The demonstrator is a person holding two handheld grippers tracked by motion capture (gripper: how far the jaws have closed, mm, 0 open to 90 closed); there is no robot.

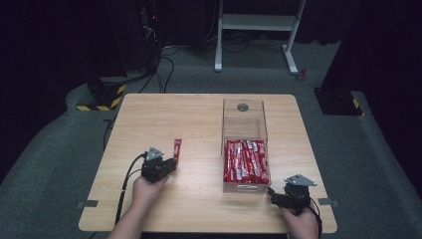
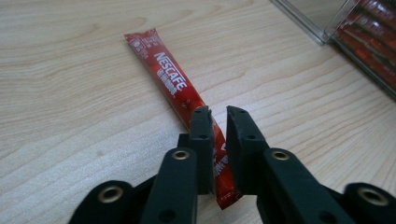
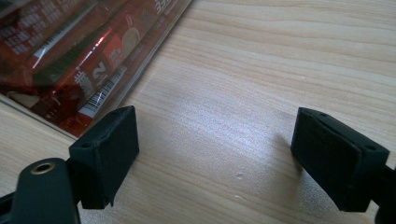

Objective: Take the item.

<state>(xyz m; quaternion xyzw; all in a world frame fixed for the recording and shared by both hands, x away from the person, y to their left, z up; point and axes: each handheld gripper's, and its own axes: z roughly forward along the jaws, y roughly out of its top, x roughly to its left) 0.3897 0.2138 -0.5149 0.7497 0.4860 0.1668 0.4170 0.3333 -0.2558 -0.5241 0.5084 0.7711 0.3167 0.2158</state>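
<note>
Two grippers sit low over my wooden table [image 1: 199, 114], one at each near corner; on my left, the left gripper [image 1: 171, 163] is held by a hand [image 1: 148, 191] coming in from the bottom edge, and its jaws are nearly closed around the near end of a red Nescafe stick [image 2: 170, 81]; in the left gripper view the sachet runs between the two black jaws and lies flat on the wood, slanting away up and to the left, though I cannot tell whether the pads actually press it. Further right stands a clear plastic box [image 1: 244, 113], its near half packed with red sachets [image 1: 246, 160], its far half bare; beyond the box's near right corner, the right gripper [image 3: 215, 154] hovers with jaws spread wide over bare wood, holding nothing, the box wall just beside its left jaw.
</note>
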